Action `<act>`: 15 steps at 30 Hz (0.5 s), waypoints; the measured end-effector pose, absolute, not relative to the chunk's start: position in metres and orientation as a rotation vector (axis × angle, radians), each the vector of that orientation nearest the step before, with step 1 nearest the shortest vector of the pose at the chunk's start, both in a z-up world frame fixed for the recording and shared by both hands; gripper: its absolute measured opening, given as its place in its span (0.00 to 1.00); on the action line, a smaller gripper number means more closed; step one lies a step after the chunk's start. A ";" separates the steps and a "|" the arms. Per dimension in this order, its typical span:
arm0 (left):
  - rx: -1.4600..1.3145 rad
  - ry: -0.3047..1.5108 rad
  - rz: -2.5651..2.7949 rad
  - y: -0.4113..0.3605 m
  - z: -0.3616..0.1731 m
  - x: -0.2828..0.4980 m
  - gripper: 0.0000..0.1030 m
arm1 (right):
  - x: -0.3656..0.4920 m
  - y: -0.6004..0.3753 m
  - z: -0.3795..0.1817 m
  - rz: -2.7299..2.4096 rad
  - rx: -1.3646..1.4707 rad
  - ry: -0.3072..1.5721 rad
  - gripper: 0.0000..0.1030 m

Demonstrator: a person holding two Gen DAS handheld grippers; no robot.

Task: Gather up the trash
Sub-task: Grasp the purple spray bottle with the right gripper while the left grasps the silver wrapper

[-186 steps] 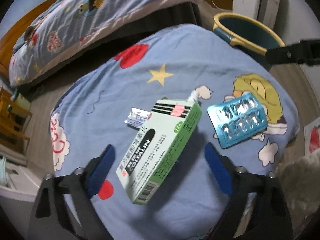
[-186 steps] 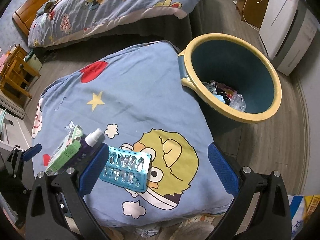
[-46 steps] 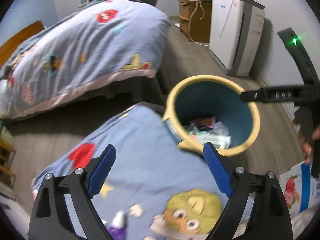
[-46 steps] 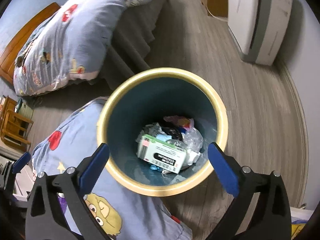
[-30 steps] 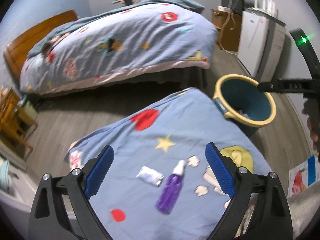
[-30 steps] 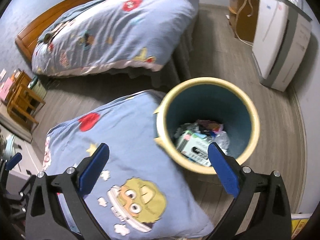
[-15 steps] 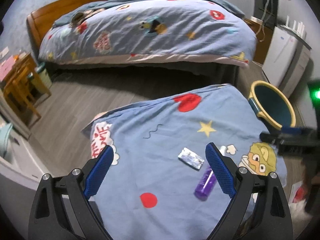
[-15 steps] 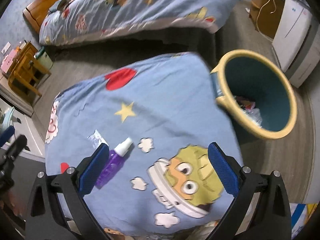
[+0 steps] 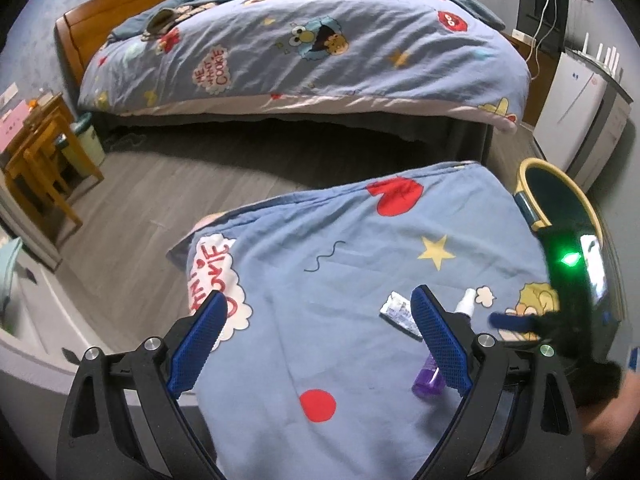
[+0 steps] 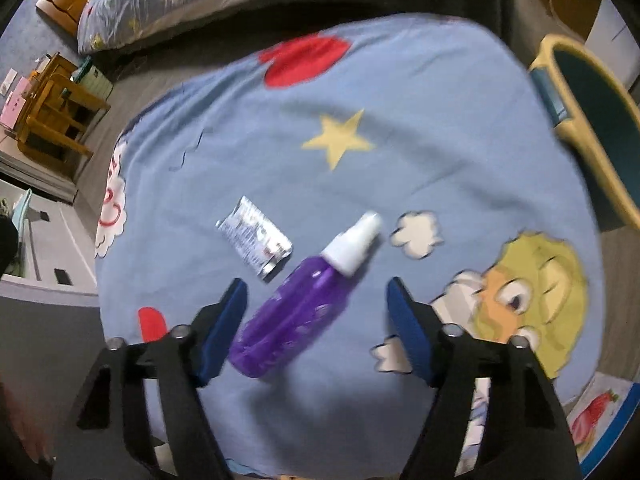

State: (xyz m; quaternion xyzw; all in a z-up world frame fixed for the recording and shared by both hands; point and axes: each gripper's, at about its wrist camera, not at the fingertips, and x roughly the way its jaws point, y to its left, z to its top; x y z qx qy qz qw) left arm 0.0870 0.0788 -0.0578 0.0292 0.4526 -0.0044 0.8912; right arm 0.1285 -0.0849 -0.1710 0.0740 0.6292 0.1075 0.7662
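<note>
My right gripper [image 10: 314, 322] is closing, pads astride the purple spray bottle [image 10: 298, 302] but not yet pressing; next: pinch, carry to the bin [image 10: 592, 120]. Left gripper [image 9: 320, 340] wide, empty.

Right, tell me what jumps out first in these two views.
The purple spray bottle with its white cap lies on the blue cartoon blanket, between the right tongs, whose jaws are closing but not yet touching it. Just beside it, toward the left in the right wrist view, lies a small silver sachet. The yellow-rimmed bin stands at the blanket's far right edge.
</note>
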 end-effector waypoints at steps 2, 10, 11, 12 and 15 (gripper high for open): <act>0.067 0.947 -0.014 0.079 -0.060 0.089 0.90 | 0.128 -0.080 -0.178 0.241 0.145 1.387 0.59; 0.055 0.977 -0.019 0.078 -0.069 0.094 0.90 | 0.125 -0.077 -0.186 0.280 0.013 1.415 0.40; 0.060 0.979 -0.020 0.077 -0.069 0.095 0.90 | 0.126 -0.080 -0.186 0.287 0.019 1.427 0.38; 0.068 0.981 -0.019 0.075 -0.070 0.095 0.90 | 0.127 -0.083 -0.186 0.289 0.021 1.433 0.36; 0.084 0.985 -0.013 0.070 -0.073 0.099 0.90 | 0.135 -0.100 -0.177 0.292 -0.041 1.430 0.35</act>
